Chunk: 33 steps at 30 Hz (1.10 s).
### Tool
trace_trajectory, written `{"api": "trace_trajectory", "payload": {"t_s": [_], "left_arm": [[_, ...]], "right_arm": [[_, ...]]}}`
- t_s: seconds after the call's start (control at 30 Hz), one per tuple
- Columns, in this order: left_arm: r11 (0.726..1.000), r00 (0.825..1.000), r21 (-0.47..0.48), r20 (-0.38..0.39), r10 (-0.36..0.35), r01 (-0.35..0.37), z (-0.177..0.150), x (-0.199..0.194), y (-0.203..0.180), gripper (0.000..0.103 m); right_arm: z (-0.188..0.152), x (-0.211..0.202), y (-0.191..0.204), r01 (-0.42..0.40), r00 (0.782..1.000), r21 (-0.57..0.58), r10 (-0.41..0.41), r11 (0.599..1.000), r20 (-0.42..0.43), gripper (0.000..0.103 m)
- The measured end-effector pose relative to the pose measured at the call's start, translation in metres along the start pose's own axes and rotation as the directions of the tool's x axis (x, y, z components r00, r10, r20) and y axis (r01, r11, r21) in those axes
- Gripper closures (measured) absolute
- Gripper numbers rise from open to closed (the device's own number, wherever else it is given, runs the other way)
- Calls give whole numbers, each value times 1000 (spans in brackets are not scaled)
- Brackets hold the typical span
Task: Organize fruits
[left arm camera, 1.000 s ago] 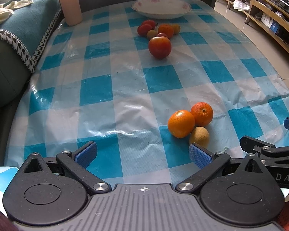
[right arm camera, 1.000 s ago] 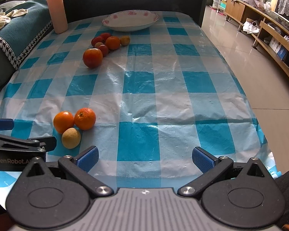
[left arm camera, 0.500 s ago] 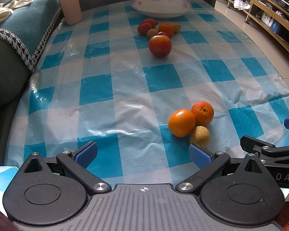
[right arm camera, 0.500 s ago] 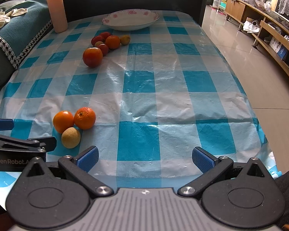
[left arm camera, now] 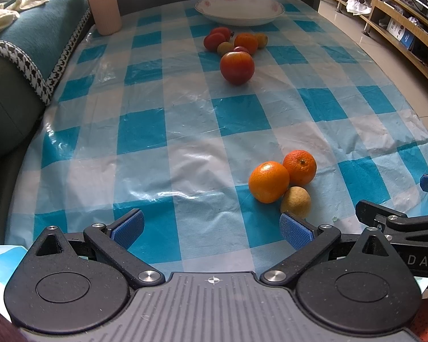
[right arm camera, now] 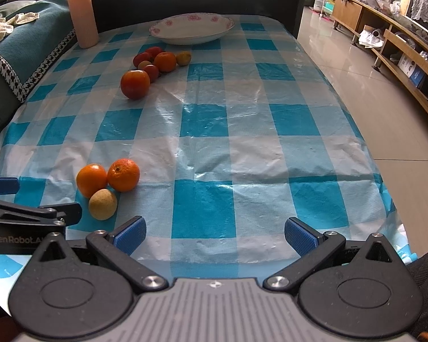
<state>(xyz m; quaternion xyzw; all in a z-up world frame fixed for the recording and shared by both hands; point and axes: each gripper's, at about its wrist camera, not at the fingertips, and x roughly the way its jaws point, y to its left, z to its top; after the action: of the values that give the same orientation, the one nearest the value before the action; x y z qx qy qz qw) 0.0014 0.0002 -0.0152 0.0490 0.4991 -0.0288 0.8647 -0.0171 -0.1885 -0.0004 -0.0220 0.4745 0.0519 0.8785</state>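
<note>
Two oranges [left arm camera: 268, 181] [left arm camera: 300, 167] and a small tan fruit [left arm camera: 295, 201] lie together near the table's front edge, also in the right wrist view [right arm camera: 92, 179] [right arm camera: 123, 174] [right arm camera: 103, 204]. A big red tomato [left arm camera: 237, 67] [right arm camera: 135, 83] lies mid-table. Behind it is a cluster of small red, orange and yellow fruits [left arm camera: 234, 41] [right arm camera: 161, 60]. A white floral plate [left arm camera: 239, 10] [right arm camera: 191, 28] stands empty at the far end. My left gripper [left arm camera: 211, 228] is open and empty, its right finger just before the tan fruit. My right gripper [right arm camera: 215, 232] is open and empty over the front edge.
A blue-and-white checked plastic cloth [left arm camera: 185, 131] covers the table. A pink cylinder [left arm camera: 101, 1] [right arm camera: 82, 14] stands at the far left corner. A sofa with a teal blanket [left arm camera: 22, 37] lies along the left side. Tiled floor and low shelves [right arm camera: 385, 42] are to the right.
Both grippers have edged slightly forward and up, so the fruits sit a little lower in view. The jaws stay open. No fruit has moved.
</note>
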Motion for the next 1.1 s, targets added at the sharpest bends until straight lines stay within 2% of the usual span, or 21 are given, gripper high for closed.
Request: {"api": "trace_trajectory", "payload": {"t_s": [1.1], "left_arm": [[1000,1000,-8,1,21,-21,4,-3,3,1]], "right_arm": [[5,2,3,-16,1000,-3,16,1000,-11,0]]}}
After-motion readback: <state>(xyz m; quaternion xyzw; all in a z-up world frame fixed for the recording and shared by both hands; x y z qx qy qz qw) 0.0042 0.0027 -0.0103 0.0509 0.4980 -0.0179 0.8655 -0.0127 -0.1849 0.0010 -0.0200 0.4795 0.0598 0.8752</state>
